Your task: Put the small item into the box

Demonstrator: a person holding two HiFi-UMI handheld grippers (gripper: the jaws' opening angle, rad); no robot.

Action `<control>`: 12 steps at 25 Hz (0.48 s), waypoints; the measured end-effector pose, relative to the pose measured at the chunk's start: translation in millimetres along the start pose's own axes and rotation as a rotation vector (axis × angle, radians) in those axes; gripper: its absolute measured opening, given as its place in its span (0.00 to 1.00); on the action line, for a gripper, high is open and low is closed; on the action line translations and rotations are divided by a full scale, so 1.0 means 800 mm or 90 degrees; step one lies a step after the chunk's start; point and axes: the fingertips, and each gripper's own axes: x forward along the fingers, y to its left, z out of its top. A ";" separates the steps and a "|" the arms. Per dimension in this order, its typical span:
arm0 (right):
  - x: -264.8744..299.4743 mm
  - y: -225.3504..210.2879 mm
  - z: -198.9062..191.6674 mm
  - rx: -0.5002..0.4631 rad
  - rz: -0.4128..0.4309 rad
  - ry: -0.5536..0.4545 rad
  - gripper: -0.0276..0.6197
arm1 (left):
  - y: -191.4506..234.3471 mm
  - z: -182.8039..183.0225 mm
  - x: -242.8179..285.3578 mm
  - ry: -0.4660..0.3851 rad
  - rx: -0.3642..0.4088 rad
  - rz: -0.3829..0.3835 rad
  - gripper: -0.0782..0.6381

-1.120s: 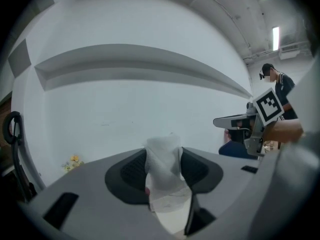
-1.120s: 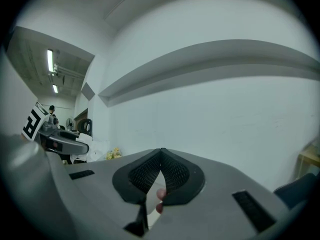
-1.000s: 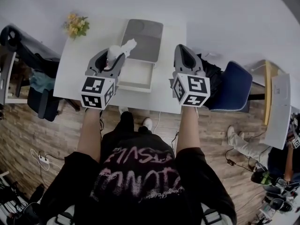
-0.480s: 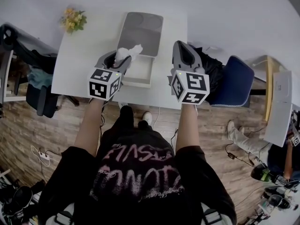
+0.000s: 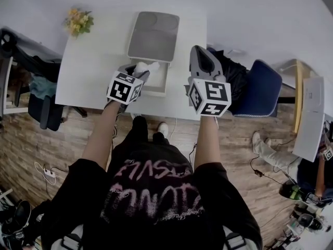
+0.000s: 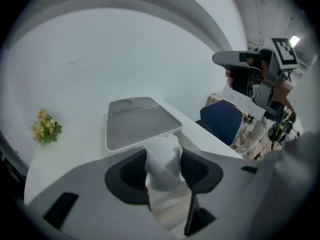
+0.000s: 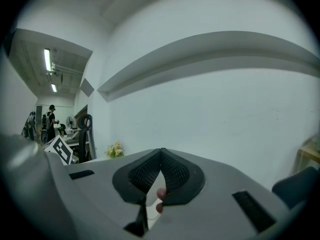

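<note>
Currently: white wad clamped in the left jaws, at the box

Left gripper [image 6: 162,156]: jaws are clenched on the small item [image 6: 161,170], a crumpled white wad. Paper or cloth, can't tell which. Both dark pads press its sides. The wad sticks out past the tips and also bulges back toward the camera. The jaws stand fairly wide around it.

Head view: the wad sits over the rear-left corner of the white box [image 5: 156,90], right where the tray meets its grey lid [image 5: 154,35]. The lid is open and lies behind the tray on the white tabletop [image 5: 86,72]. Can't tell whether the wad touches the box or hangs above it. The left gripper view puts the lid just beyond the wad.

Right gripper [image 7: 160,152]: jaws are closed tip to tip, nothing gripped. A small pink spot shows in the slit below the tips, can't tell what it is. The gripper is near the box's right side, apart from it, and points at the bare wall.

Elsewhere: yellow flowers [image 5: 79,21] at the tabletop's far-left corner, well apart from the box. Blue chair [image 5: 260,95] off the tabletop's right end. Dark office chair [image 5: 31,87] off its left end. Wood floor [image 5: 47,145] underneath.
</note>
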 end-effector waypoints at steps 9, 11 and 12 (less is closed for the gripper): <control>0.001 -0.009 -0.007 0.006 -0.005 0.009 0.06 | -0.009 -0.039 0.034 0.108 0.025 -0.024 0.37; 0.002 -0.010 -0.010 0.005 -0.006 0.012 0.06 | -0.012 -0.048 0.042 0.127 0.032 -0.036 0.37; 0.002 -0.010 -0.011 0.005 -0.007 0.013 0.06 | -0.012 -0.052 0.043 0.136 0.035 -0.038 0.37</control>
